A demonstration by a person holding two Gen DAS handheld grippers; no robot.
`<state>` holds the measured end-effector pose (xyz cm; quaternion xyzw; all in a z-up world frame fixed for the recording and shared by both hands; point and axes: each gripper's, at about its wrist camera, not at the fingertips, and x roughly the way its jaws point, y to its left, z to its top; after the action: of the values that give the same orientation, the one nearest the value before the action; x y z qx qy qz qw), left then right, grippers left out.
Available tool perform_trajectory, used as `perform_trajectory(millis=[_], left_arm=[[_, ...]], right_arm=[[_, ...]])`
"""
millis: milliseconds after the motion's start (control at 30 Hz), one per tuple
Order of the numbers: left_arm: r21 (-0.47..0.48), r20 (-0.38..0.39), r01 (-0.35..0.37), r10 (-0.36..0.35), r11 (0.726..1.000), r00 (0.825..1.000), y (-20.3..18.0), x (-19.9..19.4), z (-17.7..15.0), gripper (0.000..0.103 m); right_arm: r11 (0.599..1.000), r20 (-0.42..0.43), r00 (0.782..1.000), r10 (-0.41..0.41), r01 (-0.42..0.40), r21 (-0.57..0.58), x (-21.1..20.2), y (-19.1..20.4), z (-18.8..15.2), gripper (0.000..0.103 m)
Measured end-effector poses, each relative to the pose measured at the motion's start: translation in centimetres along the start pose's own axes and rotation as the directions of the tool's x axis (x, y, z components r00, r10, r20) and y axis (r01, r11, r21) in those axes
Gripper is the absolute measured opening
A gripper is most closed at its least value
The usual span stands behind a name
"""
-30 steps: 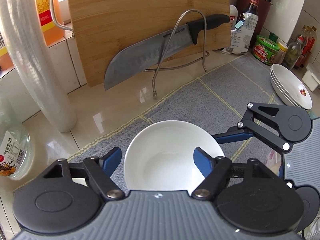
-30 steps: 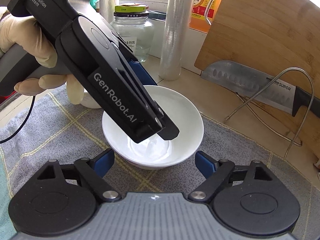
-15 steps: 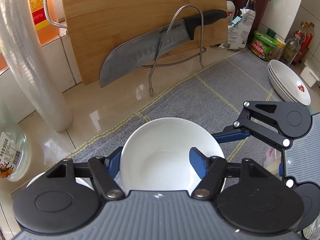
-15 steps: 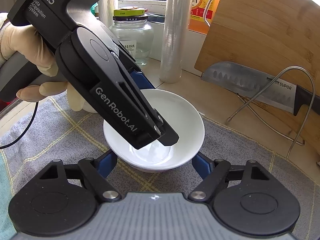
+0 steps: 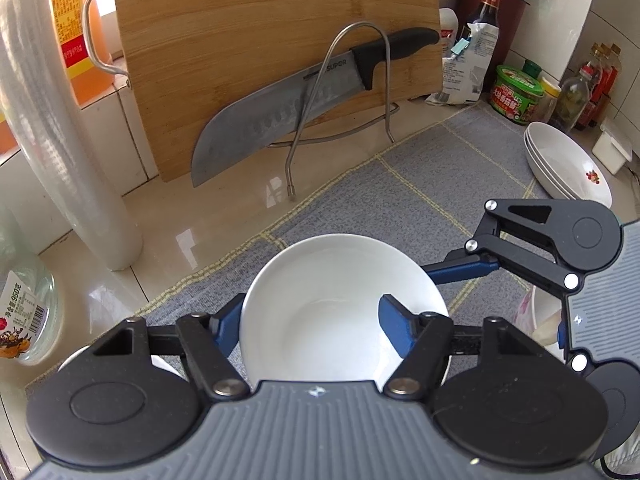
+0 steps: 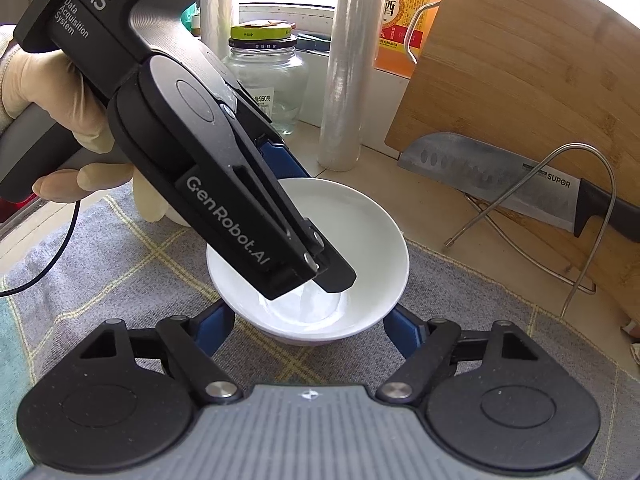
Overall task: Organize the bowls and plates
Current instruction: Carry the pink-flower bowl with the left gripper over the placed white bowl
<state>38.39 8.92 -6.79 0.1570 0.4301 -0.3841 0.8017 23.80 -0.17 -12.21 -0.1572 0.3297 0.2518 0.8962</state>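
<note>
A plain white bowl (image 5: pixel 340 292) sits on the grey cloth mat (image 5: pixel 440 168), and both grippers hold it. My left gripper (image 5: pixel 310 326) is shut on it, with one blue finger outside the left wall and the other inside the bowl. In the right wrist view, the left gripper (image 6: pixel 308 220) slants down into the bowl (image 6: pixel 360 240) from the upper left, held by a gloved hand (image 6: pixel 52 92). My right gripper (image 6: pixel 308 332) is shut across the bowl's lower body, a blue finger on each side. A stack of white plates (image 5: pixel 568 164) lies at the mat's far right.
A bamboo cutting board (image 5: pixel 272 52) leans on the wall with a cleaver (image 5: pixel 280 108) in a wire rack. A cling-film roll (image 5: pixel 60 140), a glass jar (image 6: pixel 266 80) and bottles (image 5: pixel 488 12) line the counter. Another white dish (image 5: pixel 72 360) shows under the left gripper.
Both grippers' jaws have closed in from a wider stance onto the white bowl. The hands have hardly moved.
</note>
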Motion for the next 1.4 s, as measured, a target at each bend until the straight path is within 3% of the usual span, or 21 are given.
perform_trajectory(millis=[733,1400], left_arm=[[0.067,0.056,0.001,-0.004,0.998,0.998,-6.5,-4.9,-0.7,0.069],[0.127,0.079,0.048,-0.058,0.991,0.995,-12.5,-6.0,-0.8,0.069]], right_arm=[[0.998,0.029,0.998,-0.056,0.057,-0.012,-7.1,2.0,-2.6,0.085],[0.992,0.038,0.991,-0.125,0.124,0.022,-12.4,2.3,-6.3,0.085]])
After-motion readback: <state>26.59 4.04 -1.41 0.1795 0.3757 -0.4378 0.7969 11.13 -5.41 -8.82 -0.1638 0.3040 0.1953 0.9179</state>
